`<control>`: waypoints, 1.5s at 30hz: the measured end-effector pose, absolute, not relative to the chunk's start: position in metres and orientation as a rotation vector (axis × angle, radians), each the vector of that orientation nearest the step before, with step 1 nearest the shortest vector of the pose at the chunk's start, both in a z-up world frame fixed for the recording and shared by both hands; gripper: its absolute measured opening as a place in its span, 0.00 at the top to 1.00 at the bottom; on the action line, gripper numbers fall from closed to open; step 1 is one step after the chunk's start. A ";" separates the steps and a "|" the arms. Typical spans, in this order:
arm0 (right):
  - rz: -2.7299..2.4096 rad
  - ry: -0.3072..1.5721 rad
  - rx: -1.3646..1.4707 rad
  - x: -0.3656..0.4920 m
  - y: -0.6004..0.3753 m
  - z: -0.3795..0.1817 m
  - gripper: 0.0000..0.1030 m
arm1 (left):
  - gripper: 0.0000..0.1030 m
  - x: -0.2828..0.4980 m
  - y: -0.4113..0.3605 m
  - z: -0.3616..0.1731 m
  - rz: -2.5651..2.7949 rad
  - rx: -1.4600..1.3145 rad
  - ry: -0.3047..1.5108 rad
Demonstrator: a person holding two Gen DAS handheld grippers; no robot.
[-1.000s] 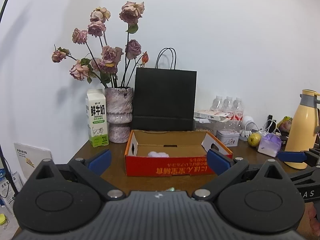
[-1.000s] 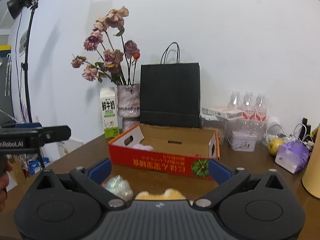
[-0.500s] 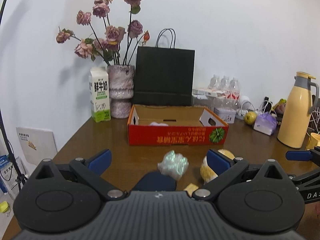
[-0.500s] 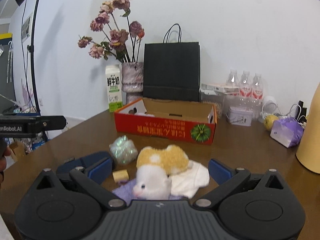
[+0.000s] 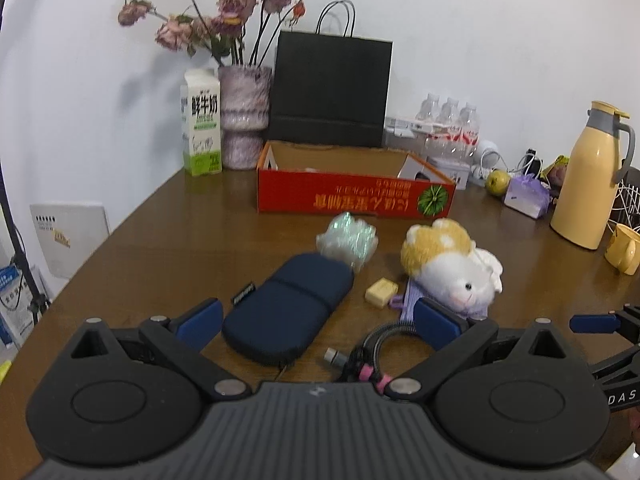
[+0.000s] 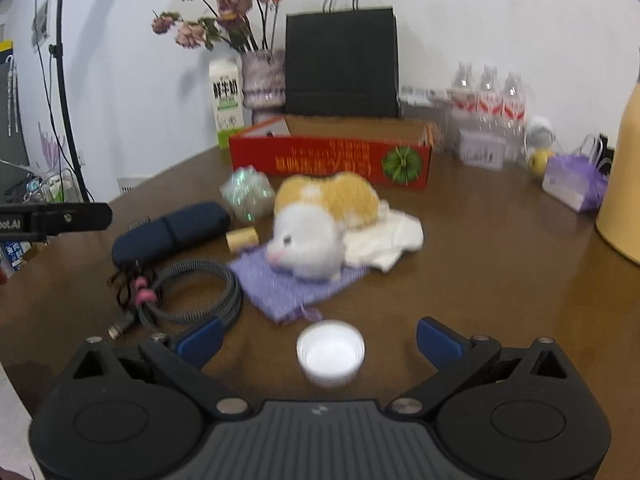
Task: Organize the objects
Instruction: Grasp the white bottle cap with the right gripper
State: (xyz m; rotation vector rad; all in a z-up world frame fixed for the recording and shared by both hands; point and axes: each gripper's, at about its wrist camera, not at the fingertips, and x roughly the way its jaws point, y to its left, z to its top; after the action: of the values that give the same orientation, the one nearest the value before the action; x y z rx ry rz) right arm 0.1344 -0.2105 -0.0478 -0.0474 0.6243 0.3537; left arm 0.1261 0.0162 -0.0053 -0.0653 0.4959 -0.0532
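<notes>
A red open cardboard box (image 5: 352, 196) stands at the table's back, also in the right wrist view (image 6: 332, 160). In front lie a navy pouch (image 5: 286, 312), a shiny iridescent ball (image 5: 348, 240), a small yellow block (image 5: 381, 291), a plush hamster (image 5: 452, 264) on a purple cloth bag (image 6: 296, 288) with a white cloth (image 6: 388, 240), a coiled grey cable (image 6: 192, 292) and a white bottle cap (image 6: 330, 352). My left gripper (image 5: 318, 322) is open above the pouch's near end. My right gripper (image 6: 320, 340) is open, the cap between its fingers.
At the back stand a milk carton (image 5: 201, 128), a vase of dried roses (image 5: 244, 116), a black paper bag (image 5: 330, 92) and water bottles (image 5: 450, 124). A yellow thermos (image 5: 588, 176), yellow cup (image 5: 624, 248), pear (image 5: 497, 181) and purple bag (image 5: 526, 196) are at right.
Both grippers have pulled back and tilted down from the box. The pouch, cable, plush, cloths and bottle cap have come into view. Both stay open.
</notes>
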 end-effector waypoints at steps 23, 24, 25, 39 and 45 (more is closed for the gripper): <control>0.406 0.662 -0.095 0.151 -0.211 -0.063 0.44 | 0.00 0.134 -0.002 -0.034 -0.111 -0.051 0.626; 0.411 0.659 -0.102 0.152 -0.210 -0.063 0.53 | 0.00 0.135 -0.003 -0.034 -0.115 -0.052 0.635; 0.415 0.657 -0.106 0.152 -0.211 -0.062 0.58 | 0.00 0.136 -0.005 -0.035 -0.123 -0.054 0.646; 0.328 0.549 -0.084 0.175 -0.242 -0.051 0.62 | 0.00 0.160 -0.033 -0.044 -0.163 -0.063 0.764; 0.308 0.532 -0.087 0.187 -0.250 -0.057 0.62 | 0.00 0.172 -0.046 -0.045 -0.154 -0.056 0.808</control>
State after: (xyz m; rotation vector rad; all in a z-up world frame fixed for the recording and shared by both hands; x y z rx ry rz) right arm 0.1871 -0.2500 -0.0568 -0.0869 0.5324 0.3076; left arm 0.1724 -0.0462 -0.0450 -0.0561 0.8082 -0.1540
